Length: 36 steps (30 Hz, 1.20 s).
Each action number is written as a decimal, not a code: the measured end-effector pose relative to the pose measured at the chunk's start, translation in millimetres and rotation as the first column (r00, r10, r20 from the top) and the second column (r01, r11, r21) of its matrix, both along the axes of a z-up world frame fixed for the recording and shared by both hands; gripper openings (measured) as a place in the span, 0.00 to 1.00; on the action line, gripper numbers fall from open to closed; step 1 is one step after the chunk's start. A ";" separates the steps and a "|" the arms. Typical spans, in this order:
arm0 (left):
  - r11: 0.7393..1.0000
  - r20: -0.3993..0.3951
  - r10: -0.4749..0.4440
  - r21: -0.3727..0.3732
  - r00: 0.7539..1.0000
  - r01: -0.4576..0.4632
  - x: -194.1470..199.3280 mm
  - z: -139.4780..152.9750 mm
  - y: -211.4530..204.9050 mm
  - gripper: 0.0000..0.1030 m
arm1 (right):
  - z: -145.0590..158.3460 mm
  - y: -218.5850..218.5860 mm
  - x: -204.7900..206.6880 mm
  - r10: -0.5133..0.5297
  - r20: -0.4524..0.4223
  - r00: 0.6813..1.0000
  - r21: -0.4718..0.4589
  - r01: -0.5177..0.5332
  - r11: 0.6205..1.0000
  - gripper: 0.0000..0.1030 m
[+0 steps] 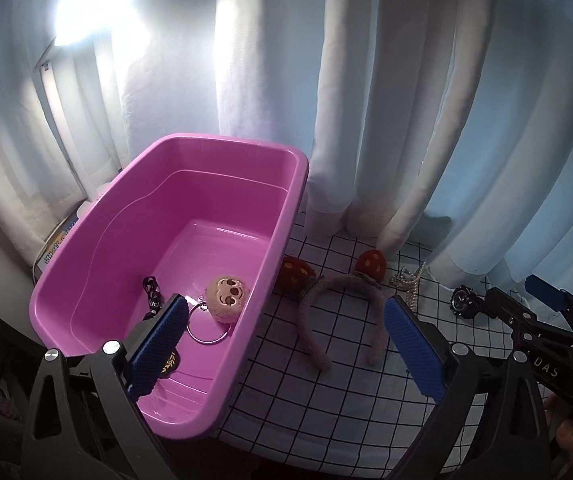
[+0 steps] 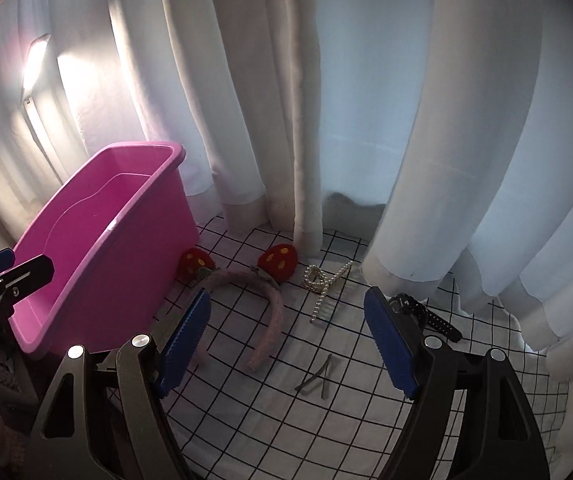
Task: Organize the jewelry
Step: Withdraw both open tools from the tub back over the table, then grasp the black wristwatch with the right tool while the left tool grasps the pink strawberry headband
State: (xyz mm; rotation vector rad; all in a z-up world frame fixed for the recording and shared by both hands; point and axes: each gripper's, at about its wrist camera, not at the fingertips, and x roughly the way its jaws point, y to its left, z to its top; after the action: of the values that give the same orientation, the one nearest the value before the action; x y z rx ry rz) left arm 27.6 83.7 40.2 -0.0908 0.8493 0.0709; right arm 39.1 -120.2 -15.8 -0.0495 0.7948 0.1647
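Left gripper (image 1: pixel 284 334): the two blue fingers stand wide apart and hold nothing.
Left finger (image 1: pixel 158 344): it hangs over the inside of the pink tub (image 1: pixel 98 236), near its front wall.
Right finger (image 1: pixel 414 350): it is over the checked cloth (image 1: pixel 326 408), outside the tub.
Between the left gripper's fingers: the tub's long right wall, and past it the pink headband (image 1: pixel 338 312) with two red strawberry ears.
In the tub: a plush face charm (image 1: pixel 228 294) on a metal ring (image 1: pixel 206 326) lies just beyond the left finger; a dark strap (image 1: pixel 151 294) lies next to it, partly hidden by the finger.
Further right: a pearl piece (image 1: pixel 408 282) near the curtain, then a black watch (image 1: pixel 462 300).
Right gripper (image 2: pixel 286 330): its blue fingers are also spread, with nothing held.
Between the right gripper's fingers: the headband (image 2: pixel 262 308) lies nearer the left finger, the pearl hair comb (image 2: pixel 324 284) beyond the middle, and two hairpins (image 2: pixel 318 378) on the cloth nearer to the camera.
Behind the right finger: the watch (image 2: pixel 426 314), partly covered by that finger.
Left of the right gripper: the tub (image 2: pixel 126 264), and beside it the other gripper.
Behind all: a white curtain (image 2: pixel 366 120).
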 end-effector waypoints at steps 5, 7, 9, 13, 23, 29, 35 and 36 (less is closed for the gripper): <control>0.998 -0.022 -0.053 -0.039 0.998 0.052 0.0 -22.6 -22.8 0.94 | -22.2 -66.7 -14.2 -0.095 -0.044 0.994 0.028 0.097 0.995 0.73; 0.997 -0.044 -0.055 -0.052 0.998 0.053 0.2 -34.7 -27.2 0.94 | -33.4 -88.8 -21.4 -0.132 -0.059 0.989 0.028 0.134 0.991 0.73; 0.997 -0.068 -0.056 -0.058 0.996 0.053 -0.1 -47.6 -33.1 0.94 | -44.8 -109.4 -26.9 -0.163 -0.080 0.983 0.037 0.167 0.985 0.73; 0.996 -0.108 -0.073 -0.052 0.991 0.068 0.4 -74.3 -50.1 0.94 | -68.2 -138.7 -28.5 -0.217 -0.123 0.968 0.055 0.225 0.973 0.73; 0.998 -0.130 -0.063 -0.013 0.990 0.061 31.6 -136.4 -68.0 0.94 | -112.9 -157.4 15.7 -0.199 -0.176 0.964 0.077 0.215 0.974 0.73; 1.000 -0.169 0.006 -0.028 0.986 -0.010 48.8 -165.5 -56.6 0.94 | -131.9 -151.6 65.9 -0.173 -0.220 0.960 0.130 0.204 0.970 0.73; 0.999 -0.193 0.043 -0.020 0.980 -0.048 60.4 -183.2 -49.1 0.94 | -136.7 -131.0 104.0 -0.144 -0.188 0.972 0.037 0.154 0.987 0.73; 0.998 -0.196 0.047 -0.021 0.980 -0.052 62.1 -185.9 -48.7 0.94 | -140.5 -128.9 111.2 -0.146 -0.201 0.969 0.013 0.151 0.988 0.73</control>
State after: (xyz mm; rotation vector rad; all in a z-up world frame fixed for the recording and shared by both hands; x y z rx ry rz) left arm 89.7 35.0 -145.7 -0.1310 1.0447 0.1166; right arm 150.3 -249.2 -156.3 0.0540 0.9927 0.0384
